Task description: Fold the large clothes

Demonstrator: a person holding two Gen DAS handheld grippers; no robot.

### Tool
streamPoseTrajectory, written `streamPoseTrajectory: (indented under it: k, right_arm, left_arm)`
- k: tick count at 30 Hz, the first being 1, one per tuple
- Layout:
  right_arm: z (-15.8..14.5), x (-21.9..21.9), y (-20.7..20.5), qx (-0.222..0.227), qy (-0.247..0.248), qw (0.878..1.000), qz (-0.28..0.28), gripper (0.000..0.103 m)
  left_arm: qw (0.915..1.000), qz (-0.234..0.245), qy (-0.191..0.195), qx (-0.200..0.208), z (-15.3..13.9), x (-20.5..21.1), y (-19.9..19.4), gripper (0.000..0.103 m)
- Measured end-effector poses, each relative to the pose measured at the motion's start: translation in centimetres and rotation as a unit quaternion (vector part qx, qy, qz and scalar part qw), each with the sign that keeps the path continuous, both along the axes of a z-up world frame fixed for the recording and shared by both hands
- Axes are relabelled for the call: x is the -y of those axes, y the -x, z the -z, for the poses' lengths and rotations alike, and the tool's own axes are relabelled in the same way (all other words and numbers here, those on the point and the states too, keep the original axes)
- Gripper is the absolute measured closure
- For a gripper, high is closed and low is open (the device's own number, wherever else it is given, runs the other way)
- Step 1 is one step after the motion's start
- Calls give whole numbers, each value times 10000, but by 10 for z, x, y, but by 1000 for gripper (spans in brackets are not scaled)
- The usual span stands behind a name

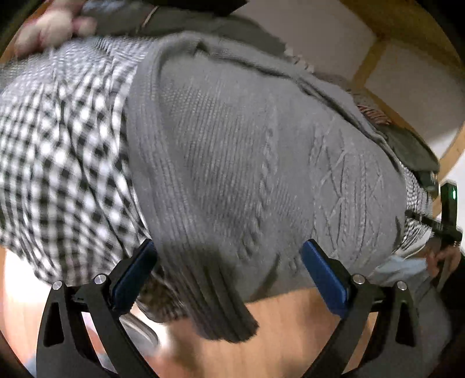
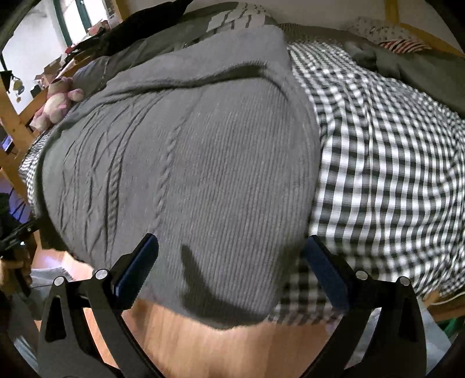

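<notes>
Grey knit sweater fills frame centre, lying on checked bedcover. Left gripper and right gripper both spread wide at its lower edge, grasping nothing.

Left gripper jaws wide apart, blue pads either side of the hanging ribbed hem of a grey knit sweater. Sweater lies over a black-and-white checked sheet on the bed. Wooden floor below. Blurred hand top left. Wooden frame top right.
</notes>
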State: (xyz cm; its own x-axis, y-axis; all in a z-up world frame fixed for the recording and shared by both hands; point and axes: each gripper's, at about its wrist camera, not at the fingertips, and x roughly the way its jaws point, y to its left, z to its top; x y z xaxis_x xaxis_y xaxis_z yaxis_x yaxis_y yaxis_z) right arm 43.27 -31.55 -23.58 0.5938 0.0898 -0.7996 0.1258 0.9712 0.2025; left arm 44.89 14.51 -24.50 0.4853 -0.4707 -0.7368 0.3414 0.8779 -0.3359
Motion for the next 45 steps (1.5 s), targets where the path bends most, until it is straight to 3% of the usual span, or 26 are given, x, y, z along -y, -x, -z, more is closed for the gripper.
streamPoseTrajectory:
  k: [2, 4, 5, 6, 8, 12, 18, 21, 23, 26, 31, 33, 35, 36, 38, 41, 45]
  right_arm:
    - [3, -2, 8, -10, -15, 10000, -30, 4]
    - [7, -3, 17, -48, -31, 10000, -45, 4]
    - [9, -3, 21, -54, -22, 10000, -42, 4]
    - [11, -2, 26, -80, -23, 10000, -39, 4]
    - [16, 1, 32, -144, -63, 9999, -31, 4]
    - [27, 7, 42, -356, -182, 9992, -53, 4]
    - [68, 0, 46, -959, -1034, 9880, -630, 4]
    - [85, -8, 47, -936, -997, 9873, -810, 4]
    - [98, -13, 43, -864, -1236, 9841, -938, 4]
    - [119, -19, 41, -722, -1949, 9722, -1079, 4]
    - [116, -29, 51, -497, -2217, 9650, -1313, 6]
    - [110, -27, 57, -483, -2312, 9624, -1338, 12]
    - [103, -21, 61, -356, -2423, 9597, -1376, 40]
    - [101, -18, 62, -329, -2513, 9572, -1399, 48]
    - [97, -11, 58, -321, -2667, 9540, -1329, 72]
    - [101, 3, 60, -446, -2967, 9469, -1156, 84]
    - [105, 5, 56, -684, -3043, 9434, -1129, 81]
  left_arm:
    - [9995, -174, 28, -256, 8, 0, 0, 7]
    - [9992, -287, -143, -250, 12, 4, 5, 53]
    - [9980, -424, -432, -171, 12, 5, 8, 65]
    - [9975, -508, -469, -153, 10, 2, 10, 84]
    - [9972, -678, -89, -306, 7, -12, 13, 95]
    - [9958, -711, 375, -443, -6, -26, 23, 95]
    - [9901, -604, 1173, -483, -45, -54, 39, 96]
    - [9862, -573, 1464, -526, -67, -68, 46, 96]
    - [9833, -511, 1653, -566, -80, -73, 48, 96]
    - [9825, -416, 1721, -575, -96, -76, 49, 96]
    - [9909, -233, 1223, -512, -116, -60, 46, 96]
    - [9961, -176, 743, -437, -119, -50, 44, 95]
    - [9972, -121, 546, -496, -114, -45, 43, 95]
    - [9969, -122, 558, -536, -110, -41, 40, 95]
    - [9962, -96, 621, -596, -103, -40, 40, 95]
    - [9948, -119, 751, -677, -92, -38, 42, 95]
    - [9919, -144, 968, -814, -75, -42, 55, 95]
